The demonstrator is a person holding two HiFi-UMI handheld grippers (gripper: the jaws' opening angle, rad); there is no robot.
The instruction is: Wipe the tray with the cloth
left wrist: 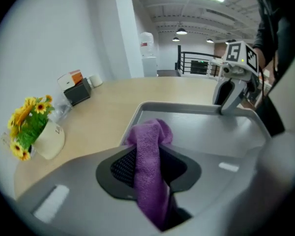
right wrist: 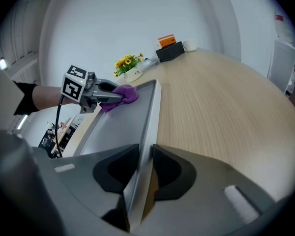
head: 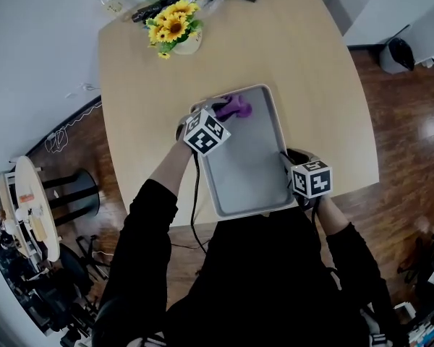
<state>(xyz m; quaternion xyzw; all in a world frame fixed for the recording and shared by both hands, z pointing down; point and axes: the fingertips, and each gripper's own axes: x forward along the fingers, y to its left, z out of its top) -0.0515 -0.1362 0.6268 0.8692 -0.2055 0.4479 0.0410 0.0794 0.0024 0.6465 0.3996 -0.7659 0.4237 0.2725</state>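
The metal tray (head: 249, 172) lies on the light wooden counter (head: 311, 63) close to its near edge. The tray's long axis runs from that near edge toward the far edge, with the far end swung slightly to the left, and its near short end reaches the counter's edge in front of the person. The purple cloth (head: 237, 107) sits at the tray's far left corner, bunched into a narrow roll whose length runs out along the left gripper (left wrist: 148, 168) and ends in a rounded wad just inside the tray's rim. That gripper's fingers (left wrist: 119, 166) stand only a little apart and are clamped on the cloth, which fills the gap between them and trails back into the gripper's throat. The gripper angles downward into the corner from the tray's left long side. The right gripper (right wrist: 143, 154) is at the tray's right long side near the near right corner. Its fingers (right wrist: 169, 168) are closed on the raised rim, one pad inside the tray and one outside over the counter, with the rim's thin edge running straight out between them. A white pot of sunflowers (head: 175, 26) stands near the counter's far left corner, well apart from the tray. A black box (right wrist: 168, 50) sits at the far edge.
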